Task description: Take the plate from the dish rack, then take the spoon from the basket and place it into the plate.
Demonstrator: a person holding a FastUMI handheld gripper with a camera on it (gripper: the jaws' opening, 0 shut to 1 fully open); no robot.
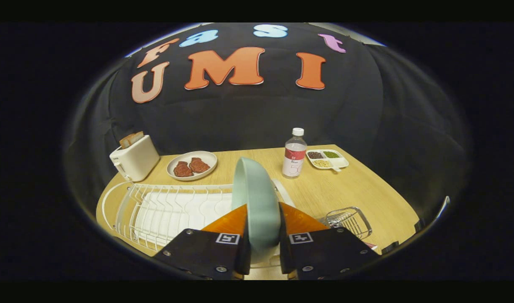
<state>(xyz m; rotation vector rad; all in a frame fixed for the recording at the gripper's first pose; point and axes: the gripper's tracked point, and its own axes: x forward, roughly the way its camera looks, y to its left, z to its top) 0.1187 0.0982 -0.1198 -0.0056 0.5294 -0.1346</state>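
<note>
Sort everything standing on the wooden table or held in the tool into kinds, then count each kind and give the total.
Dishes: 3 – pale green plate held on edge between the tool's fingers, plate of meat, divided tray
Wire holders: 2 – dish rack, basket
Toaster: 1
Bottle: 1
Total: 7

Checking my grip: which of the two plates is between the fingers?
The pale green plate, upright on edge with both fingers pressing it; the white plate lies flat beside the toaster, holding meat.

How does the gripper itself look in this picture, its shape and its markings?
The gripper has two blocky black mounts with small round screws. Each carries a square black-and-white marker tag near its inner edge. From each mount a wedge-shaped finger tapers forward.
</note>
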